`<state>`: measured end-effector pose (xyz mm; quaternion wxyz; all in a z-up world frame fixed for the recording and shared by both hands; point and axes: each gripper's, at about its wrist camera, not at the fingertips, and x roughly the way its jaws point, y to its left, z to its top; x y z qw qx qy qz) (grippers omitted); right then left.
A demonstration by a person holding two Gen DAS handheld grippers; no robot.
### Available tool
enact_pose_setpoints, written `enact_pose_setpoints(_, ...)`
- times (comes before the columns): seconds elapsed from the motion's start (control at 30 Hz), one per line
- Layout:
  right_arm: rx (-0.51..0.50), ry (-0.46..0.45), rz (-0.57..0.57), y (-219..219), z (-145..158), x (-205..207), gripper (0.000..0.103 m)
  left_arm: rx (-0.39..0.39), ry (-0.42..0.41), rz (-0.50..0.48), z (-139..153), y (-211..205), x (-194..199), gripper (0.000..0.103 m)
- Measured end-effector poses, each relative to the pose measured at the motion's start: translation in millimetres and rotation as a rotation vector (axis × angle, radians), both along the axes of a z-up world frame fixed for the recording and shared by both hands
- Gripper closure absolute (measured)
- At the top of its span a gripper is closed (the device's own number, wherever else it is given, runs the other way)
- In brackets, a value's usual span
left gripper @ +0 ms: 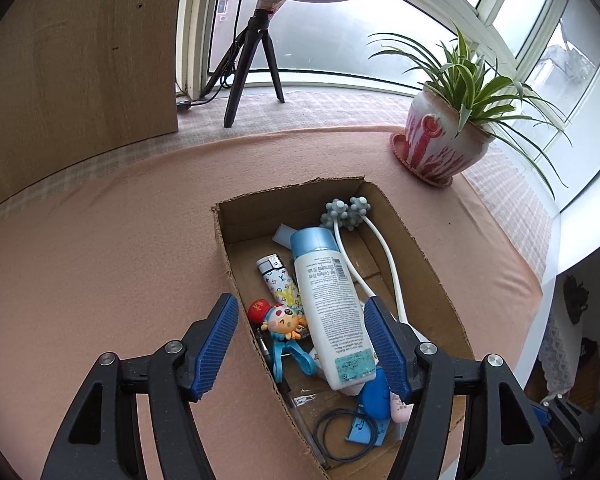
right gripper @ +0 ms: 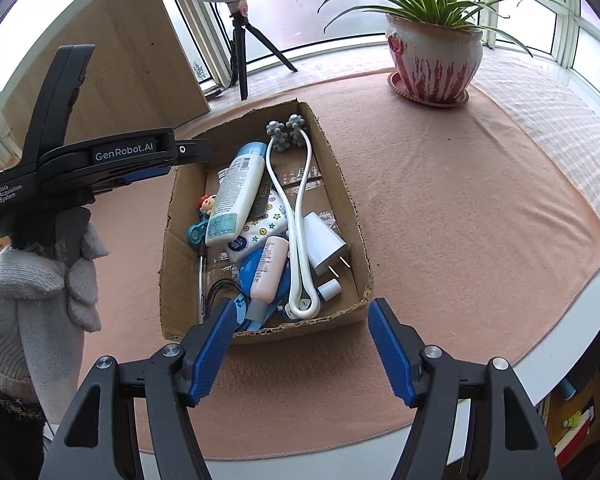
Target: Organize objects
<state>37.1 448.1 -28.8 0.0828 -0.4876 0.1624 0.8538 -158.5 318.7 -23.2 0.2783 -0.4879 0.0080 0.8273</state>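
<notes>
As you look across from your left:
Left gripper (left gripper: pixel 300 344): your jaws stand apart above the cardboard box (left gripper: pixel 420 240), gripping nothing.
White bottle (left gripper: pixel 332 312): lies in that box, between the pads, untouched.
Right gripper (right gripper: pixel 302 348): parted, empty, near the box's front wall.

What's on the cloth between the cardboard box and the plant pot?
Nothing. In the right wrist view the pink cloth runs bare from the cardboard box to the plant pot on its saucer. The left wrist view shows the same.
</notes>
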Motion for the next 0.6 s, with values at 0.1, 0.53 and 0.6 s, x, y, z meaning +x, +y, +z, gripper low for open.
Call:
enact_pose_setpoints(0.1,0.003,0.003,0.001,-6.8,1.8,-2.1,0.038,-0.005,0.012,0.02,4.0,-24.2,6.9,0.033)
enact_pose_setpoints(0.53,0.014,0.011,0.055,-56.5,10.6,-22.0,0.038,-0.014,0.02,0.193,9.3,-160.9,41.8,0.033)
enact_pose_setpoints(0.6,0.017,0.013,0.072,-67.4,12.2,-26.5,0.038,-0.016,0.021,0.222,9.7,-178.7,48.2,0.033)
